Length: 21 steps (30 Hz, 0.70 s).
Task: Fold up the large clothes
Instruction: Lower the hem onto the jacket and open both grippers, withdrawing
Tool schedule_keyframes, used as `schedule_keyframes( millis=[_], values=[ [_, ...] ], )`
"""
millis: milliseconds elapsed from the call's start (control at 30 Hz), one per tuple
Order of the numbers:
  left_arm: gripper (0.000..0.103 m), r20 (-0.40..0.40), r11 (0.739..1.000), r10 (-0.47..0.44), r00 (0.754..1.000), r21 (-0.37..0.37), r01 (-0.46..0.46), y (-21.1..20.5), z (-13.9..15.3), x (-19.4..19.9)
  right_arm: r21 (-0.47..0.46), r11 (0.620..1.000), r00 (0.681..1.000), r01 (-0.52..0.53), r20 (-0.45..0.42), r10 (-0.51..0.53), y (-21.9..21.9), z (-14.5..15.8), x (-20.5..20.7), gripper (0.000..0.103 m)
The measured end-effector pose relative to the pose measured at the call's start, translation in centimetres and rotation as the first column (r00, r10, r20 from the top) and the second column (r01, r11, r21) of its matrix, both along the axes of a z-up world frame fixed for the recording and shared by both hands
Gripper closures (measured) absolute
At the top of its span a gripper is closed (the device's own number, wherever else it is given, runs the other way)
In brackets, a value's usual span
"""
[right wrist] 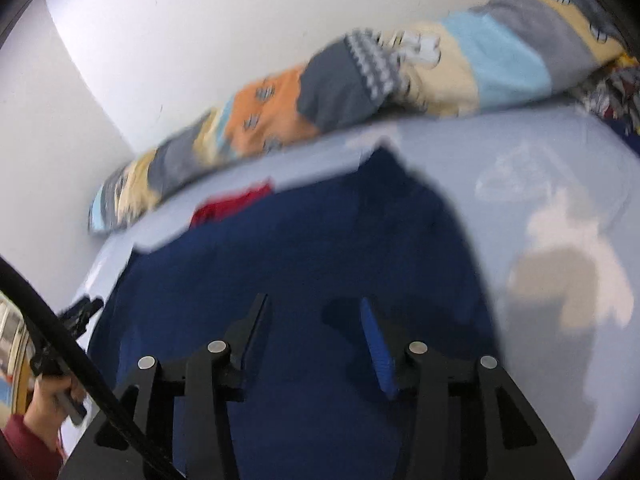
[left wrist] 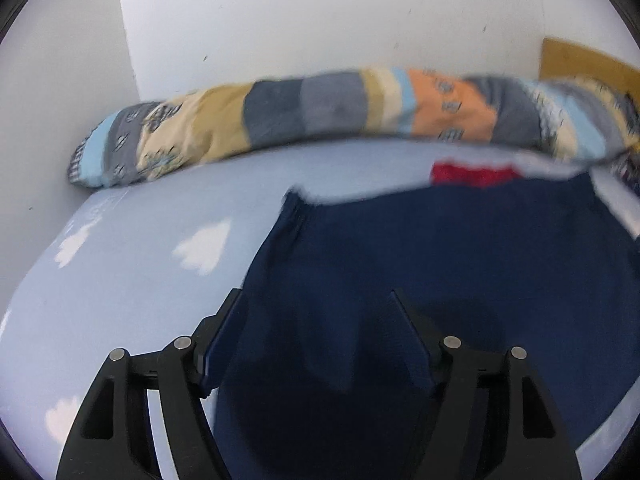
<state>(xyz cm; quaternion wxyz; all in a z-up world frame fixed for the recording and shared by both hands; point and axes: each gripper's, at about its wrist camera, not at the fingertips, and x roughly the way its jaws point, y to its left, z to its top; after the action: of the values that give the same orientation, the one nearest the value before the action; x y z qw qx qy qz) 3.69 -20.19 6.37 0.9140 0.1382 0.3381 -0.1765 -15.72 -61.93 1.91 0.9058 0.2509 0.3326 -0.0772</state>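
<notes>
A large navy-blue garment point(left wrist: 440, 264) lies spread flat on a light-blue bed sheet point(left wrist: 140, 264). A red patch point(left wrist: 472, 174) and a pale trim show at its far edge. My left gripper point(left wrist: 316, 294) hovers open over the garment's left border, one finger by the edge and the other over the cloth. In the right wrist view the same garment point(right wrist: 288, 248) fills the middle, and my right gripper point(right wrist: 313, 299) stands open above its near right part. No cloth is pinched by either pair of fingers. Both views are blurred.
A long patchwork bolster point(left wrist: 320, 108) lies along the white wall point(left wrist: 320, 16) behind the garment. A wooden board point(left wrist: 580, 60) stands at the far right. The sheet carries white cloud prints point(right wrist: 580, 280). A hand in a dark red sleeve point(right wrist: 44, 400) and a black cable point(right wrist: 72, 352) cross the lower left.
</notes>
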Motion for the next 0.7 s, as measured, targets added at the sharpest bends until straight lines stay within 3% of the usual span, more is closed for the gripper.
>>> schedule_keyframes(
  millis=[67,100,133,167,200,233,267,433,500,567,700],
  values=[
    [0.029,-0.102,0.998,0.052,0.993,0.052,-0.047,2.1,-1.8,0.1,0.006,0.999,0.996,0.04,-0.086,-0.039,-0.4,-2.0,-1.7,0.055],
    [0.028,-0.14,0.997,0.075,0.987,0.031,-0.071,3.8,-2.8,-0.3,0.008,0.997,0.99,0.071,-0.121,-0.07,-1.2,-2.8,-3.1,0.056],
    [0.027,-0.16,0.995,0.089,0.983,-0.036,-0.096,5.5,-2.9,-0.9,0.0,0.993,0.982,0.116,-0.147,-0.114,-1.9,-2.9,-4.3,0.056],
    [0.026,-0.183,0.989,0.118,0.976,-0.061,-0.131,6.8,-2.8,-1.4,-0.007,0.982,0.967,0.186,-0.176,-0.184,-2.8,-2.9,-6.1,0.064],
    [0.026,-0.202,0.983,0.145,0.968,-0.077,-0.164,7.7,-2.5,-2.0,0.001,0.966,0.946,0.258,-0.203,-0.252,-3.6,-2.9,-7.7,0.064],
    [0.026,-0.2,0.979,0.162,0.966,-0.09,-0.182,8.4,-1.9,-2.9,0.017,0.94,0.914,0.342,-0.24,-0.328,-4.2,-2.8,-9.8,0.064],
    [0.026,-0.187,0.976,0.169,0.968,-0.106,-0.191,8.8,-1.1,-4.1,0.047,0.931,0.912,0.361,-0.226,-0.342,-4.2,-2.3,-11.1,0.063],
    [0.026,-0.189,0.968,0.176,0.966,-0.147,-0.205,8.0,1.1,-9.2,0.046,0.926,0.917,0.374,-0.165,-0.362,-0.2,2.5,-14.8,0.055],
    [0.026,-0.173,0.974,0.169,0.97,-0.123,-0.192,6.9,1.9,-11.6,0.139,0.926,0.933,0.351,-0.129,-0.335,1.6,3.6,-16.3,0.051],
    [0.026,-0.153,0.98,0.159,0.975,-0.092,-0.175,6.0,2.3,-13.6,0.17,0.93,0.944,0.324,-0.123,-0.307,3.5,4.2,-17.2,0.051],
    [0.026,-0.143,0.983,0.168,0.975,-0.052,-0.177,5.5,2.1,-15.8,0.126,0.966,0.968,0.228,-0.138,-0.21,8.3,5.3,-16.5,0.051]
  ],
)
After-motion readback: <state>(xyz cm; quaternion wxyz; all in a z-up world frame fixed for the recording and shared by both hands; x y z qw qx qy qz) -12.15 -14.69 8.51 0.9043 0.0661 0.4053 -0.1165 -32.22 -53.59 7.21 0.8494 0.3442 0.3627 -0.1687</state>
